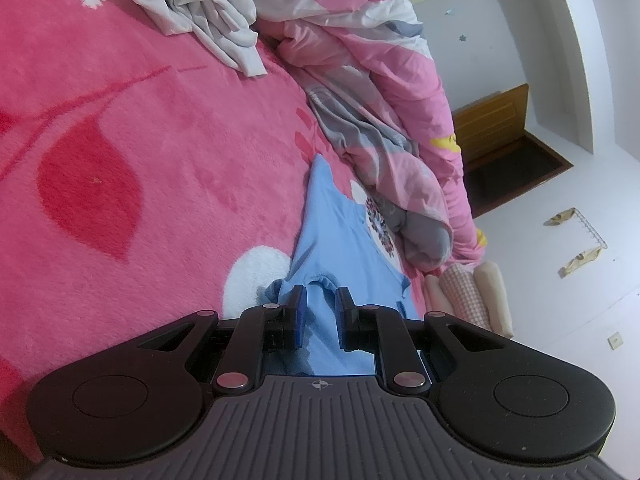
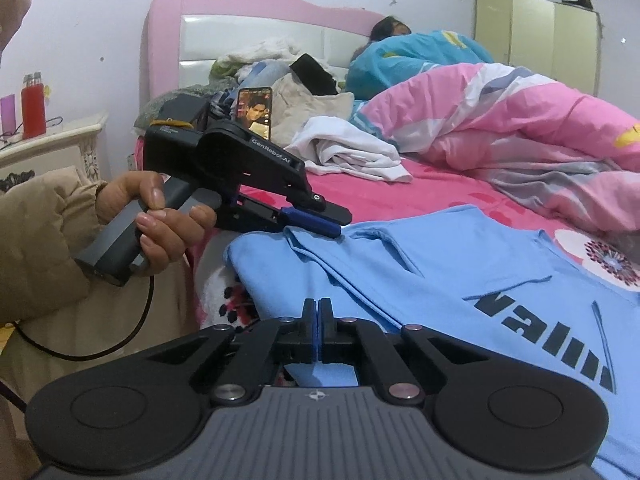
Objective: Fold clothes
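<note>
Blue shirt (image 2: 440, 276) lies beside rumpled pink quilt (image 2: 520, 120), white garment (image 2: 352, 152)

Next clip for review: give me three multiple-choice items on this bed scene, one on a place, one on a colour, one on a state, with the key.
1. Where does the white garment lie?
A. on the pink blanket
B. on the nightstand
C. on the floor

2. What colour is the T-shirt being folded?
A. green
B. light blue
C. black

3. How do the right gripper jaws stand?
A. wide open
C. shut
B. half open

Key: 1 A, it rests on the pink blanket near the quilt. 2 B, the shirt is light blue with dark lettering. 3 C, the right wrist view shows the two jaws meeting.
</note>
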The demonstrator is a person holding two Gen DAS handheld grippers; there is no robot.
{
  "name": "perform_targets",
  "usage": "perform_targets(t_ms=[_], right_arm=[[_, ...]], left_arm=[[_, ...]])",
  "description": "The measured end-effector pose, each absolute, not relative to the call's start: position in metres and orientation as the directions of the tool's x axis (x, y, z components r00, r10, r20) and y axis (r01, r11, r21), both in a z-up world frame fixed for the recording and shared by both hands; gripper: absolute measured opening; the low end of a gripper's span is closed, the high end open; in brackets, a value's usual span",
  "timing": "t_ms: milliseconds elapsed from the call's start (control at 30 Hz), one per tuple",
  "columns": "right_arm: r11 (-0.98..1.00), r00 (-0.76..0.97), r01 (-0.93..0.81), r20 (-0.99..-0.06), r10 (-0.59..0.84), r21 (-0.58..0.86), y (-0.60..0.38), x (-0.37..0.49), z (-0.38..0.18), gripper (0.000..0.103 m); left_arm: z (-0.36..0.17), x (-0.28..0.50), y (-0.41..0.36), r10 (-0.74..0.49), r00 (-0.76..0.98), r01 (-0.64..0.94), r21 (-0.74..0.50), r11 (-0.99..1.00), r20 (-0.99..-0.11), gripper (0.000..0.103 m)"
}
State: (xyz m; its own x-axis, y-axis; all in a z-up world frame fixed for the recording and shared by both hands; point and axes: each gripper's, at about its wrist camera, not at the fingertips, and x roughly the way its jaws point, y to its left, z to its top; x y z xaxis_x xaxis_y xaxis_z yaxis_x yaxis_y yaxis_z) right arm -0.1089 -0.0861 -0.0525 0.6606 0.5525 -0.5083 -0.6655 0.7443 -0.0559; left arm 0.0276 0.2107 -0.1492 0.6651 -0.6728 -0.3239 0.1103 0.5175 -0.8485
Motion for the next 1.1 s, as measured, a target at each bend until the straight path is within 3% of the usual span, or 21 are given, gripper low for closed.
perform_targets(t_ms=[800, 1100], right_arm=[[0.739, 0.632, -0.673, -0.504, 0.588, 0.018, -0.094, -0.136, -0.036, 0.000], [0.675, 0.463, -0.712, -0.593, 0.659, 0.194, -0.101, -0.150, -0.050, 0.000]], left_arm=[[-0.149, 0.025, 0.213, -0.667, 0.671, 0.118, -0.842, 0.527, -0.323, 0.014], [-0.148, 0.024, 0.215, -0.667, 0.673, 0.118, -0.844, 0.524, -0.320, 0.014]])
